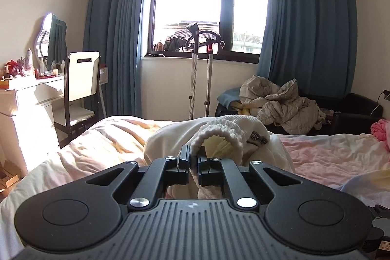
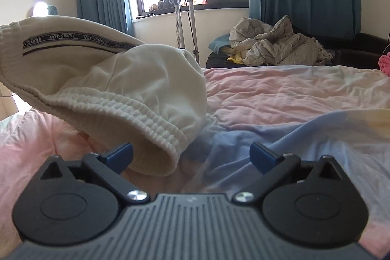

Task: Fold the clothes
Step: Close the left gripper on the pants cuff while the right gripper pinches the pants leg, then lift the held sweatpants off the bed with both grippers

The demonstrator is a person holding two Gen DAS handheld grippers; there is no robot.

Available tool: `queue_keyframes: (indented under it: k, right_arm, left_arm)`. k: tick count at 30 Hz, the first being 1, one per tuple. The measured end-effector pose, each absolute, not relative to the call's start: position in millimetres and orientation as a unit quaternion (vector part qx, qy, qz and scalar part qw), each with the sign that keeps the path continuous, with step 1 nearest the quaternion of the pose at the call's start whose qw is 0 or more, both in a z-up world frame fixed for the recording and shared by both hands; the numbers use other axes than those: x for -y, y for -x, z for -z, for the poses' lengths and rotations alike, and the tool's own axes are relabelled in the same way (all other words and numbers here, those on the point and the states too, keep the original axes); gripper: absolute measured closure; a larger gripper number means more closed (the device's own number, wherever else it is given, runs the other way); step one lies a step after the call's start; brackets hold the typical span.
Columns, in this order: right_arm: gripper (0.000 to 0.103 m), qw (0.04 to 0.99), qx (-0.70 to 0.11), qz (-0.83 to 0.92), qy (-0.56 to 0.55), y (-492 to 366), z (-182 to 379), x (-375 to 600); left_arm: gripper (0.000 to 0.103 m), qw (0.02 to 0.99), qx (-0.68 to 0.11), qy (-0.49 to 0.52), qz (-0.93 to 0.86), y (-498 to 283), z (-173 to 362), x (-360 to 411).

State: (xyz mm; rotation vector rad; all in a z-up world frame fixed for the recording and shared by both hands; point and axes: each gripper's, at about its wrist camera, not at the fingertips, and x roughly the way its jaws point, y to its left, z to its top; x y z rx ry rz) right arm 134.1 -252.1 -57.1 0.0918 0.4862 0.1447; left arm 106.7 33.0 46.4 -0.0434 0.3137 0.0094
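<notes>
Across the pink and blue bedsheet (image 2: 280, 94), a cream ribbed-waist sweatpants garment (image 2: 117, 79) is being lifted, clamped in the left gripper (image 1: 193, 162); the right gripper (image 2: 192, 155), jaws apart, is probably being readied to take the waistband next.

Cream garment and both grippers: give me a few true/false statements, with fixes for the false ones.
1. The left gripper is shut on the cream garment. True.
2. The right gripper is clamped on the ribbed hem. False: its jaws stand open, the hem only reaches between them.
3. The garment lies flat on the bedspread. False: one end is lifted.
4. A band inside the garment reads NOT-SIMPLE. True.
5. The curtains are red. False: blue.
</notes>
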Motion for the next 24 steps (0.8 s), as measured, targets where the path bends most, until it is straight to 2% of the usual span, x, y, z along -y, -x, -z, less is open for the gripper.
queue_keyframes:
  k: [7, 8, 10, 11, 20, 21, 24]
  right_arm:
    - [0.054, 0.961, -0.266, -0.07, -0.028, -163.7, 88.5, 239.2]
    - [0.069, 0.961, -0.264, -0.075, -0.032, -166.2, 90.4, 239.9]
    - [0.079, 0.961, -0.26, -0.081, -0.043, -172.2, 93.4, 241.7]
    - [0.089, 0.962, -0.257, -0.082, -0.05, -173.1, 92.9, 242.9]
    - [0.096, 0.975, -0.2, -0.047, -0.09, -158.5, 54.9, 258.7]
    - [0.096, 0.977, -0.191, -0.044, -0.089, -154.2, 48.9, 259.2]
    - [0.096, 0.983, -0.164, -0.03, -0.077, -137.6, 28.0, 260.4]
  left_arm:
    - [0.094, 0.968, -0.244, 0.035, -0.056, -137.6, 1.1, -64.1]
    - [0.094, 0.967, -0.246, 0.039, -0.06, -139.9, 2.3, -66.7]
    - [0.091, 0.965, -0.248, 0.052, -0.061, -144.5, 2.0, -68.3]
    - [0.091, 0.965, -0.251, 0.054, -0.059, -147.2, 1.9, -67.0]
    - [0.09, 0.957, -0.276, 0.07, -0.05, -158.5, 6.7, -64.5]
    - [0.088, 0.956, -0.282, 0.066, -0.05, -158.4, 8.2, -65.1]
    - [0.065, 0.953, -0.296, 0.035, -0.057, -159.3, 14.6, -64.6]
